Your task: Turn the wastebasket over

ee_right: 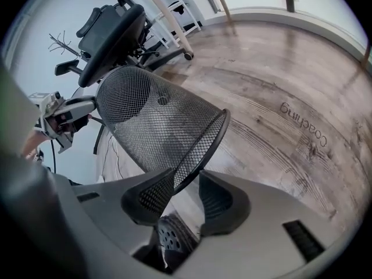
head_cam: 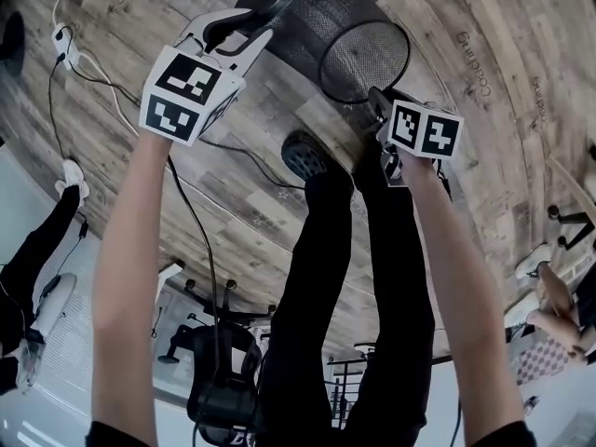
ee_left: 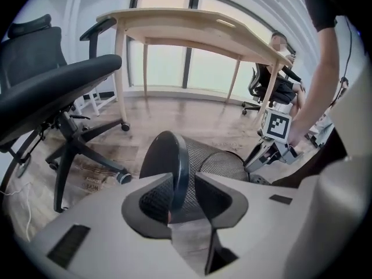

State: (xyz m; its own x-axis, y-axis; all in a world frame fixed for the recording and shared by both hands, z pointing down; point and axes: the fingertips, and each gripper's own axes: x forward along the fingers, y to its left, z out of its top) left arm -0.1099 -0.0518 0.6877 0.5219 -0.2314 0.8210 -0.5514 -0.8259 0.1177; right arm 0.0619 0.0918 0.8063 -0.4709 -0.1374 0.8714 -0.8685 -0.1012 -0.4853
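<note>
I hold a black wire-mesh wastebasket (head_cam: 326, 26) off the wooden floor between both grippers, tipped on its side. In the left gripper view, my left gripper (ee_left: 185, 193) is shut on the solid dark rim of the wastebasket's (ee_left: 218, 161) bottom end. In the head view this left gripper (head_cam: 244, 28) sits at the basket's upper left. My right gripper (ee_right: 187, 188) is shut on the thin rim of the wastebasket's (ee_right: 157, 121) open mouth, with mesh showing inside its left jaw. In the head view the right gripper (head_cam: 380, 101) is under the mouth ring.
A black office chair (ee_left: 52, 92) stands close on the left, with a light wooden table (ee_left: 192, 31) behind it. Cables (head_cam: 84, 73) run over the floor. My own legs and a shoe (head_cam: 305, 155) are just below the basket. Other people (head_cam: 37, 250) stand at the edges.
</note>
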